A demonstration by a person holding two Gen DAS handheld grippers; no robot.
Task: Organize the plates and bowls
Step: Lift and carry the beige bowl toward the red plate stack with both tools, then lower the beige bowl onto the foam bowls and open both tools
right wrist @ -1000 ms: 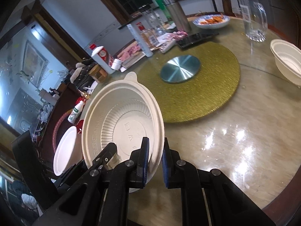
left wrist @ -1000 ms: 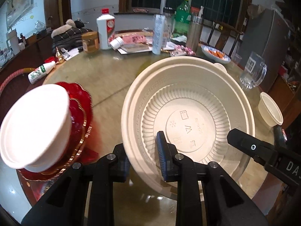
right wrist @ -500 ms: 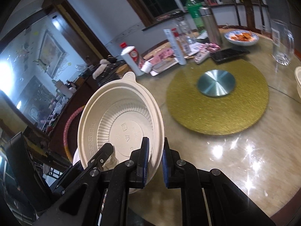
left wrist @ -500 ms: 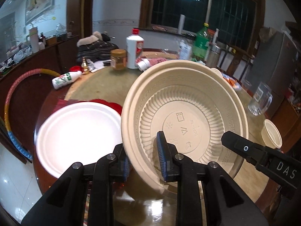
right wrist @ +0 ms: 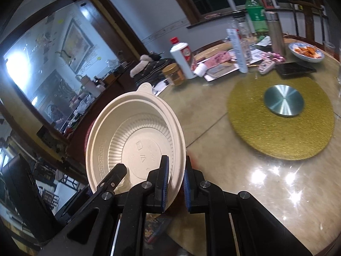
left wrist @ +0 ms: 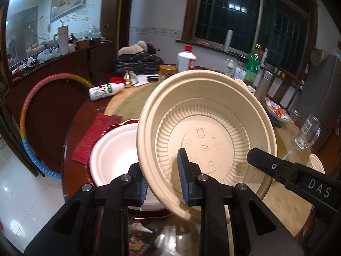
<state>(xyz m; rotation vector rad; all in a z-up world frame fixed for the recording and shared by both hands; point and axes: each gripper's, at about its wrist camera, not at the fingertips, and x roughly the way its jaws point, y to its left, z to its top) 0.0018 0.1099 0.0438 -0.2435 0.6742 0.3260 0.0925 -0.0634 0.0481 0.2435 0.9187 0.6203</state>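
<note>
Between the blue pads of the left gripper (left wrist: 163, 182) sits the near rim of a beige disposable bowl (left wrist: 207, 136), clamped, one pad outside the wall and one inside. Right gripper (right wrist: 175, 184) pinches the same bowl (right wrist: 136, 147) at its rim on the opposite side, jaws nearly together on the thin wall. Bowl held clear of the round table (right wrist: 245, 170), tilted steeply so its open mouth faces both cameras; its small rim tab (right wrist: 145, 88) points up and away. Round, so no long axis. Directly beyond the lower rim in the left view: a white bowl (left wrist: 116, 149) sitting in a red dish (left wrist: 127, 122) at the table's edge, with a red mat (left wrist: 96, 136) beside it. Open tabletop lies to the right, up to the gold turntable mat (right wrist: 281, 123) with its steel disc (right wrist: 283, 100). Clutter along the far edge: white liquor bottle (right wrist: 183, 56), jar (right wrist: 173, 74), green bottle (right wrist: 255, 12), food plate (right wrist: 305, 52). Glass mug (left wrist: 307, 131) and a small white bowl (left wrist: 317, 164) stand far right.
</note>
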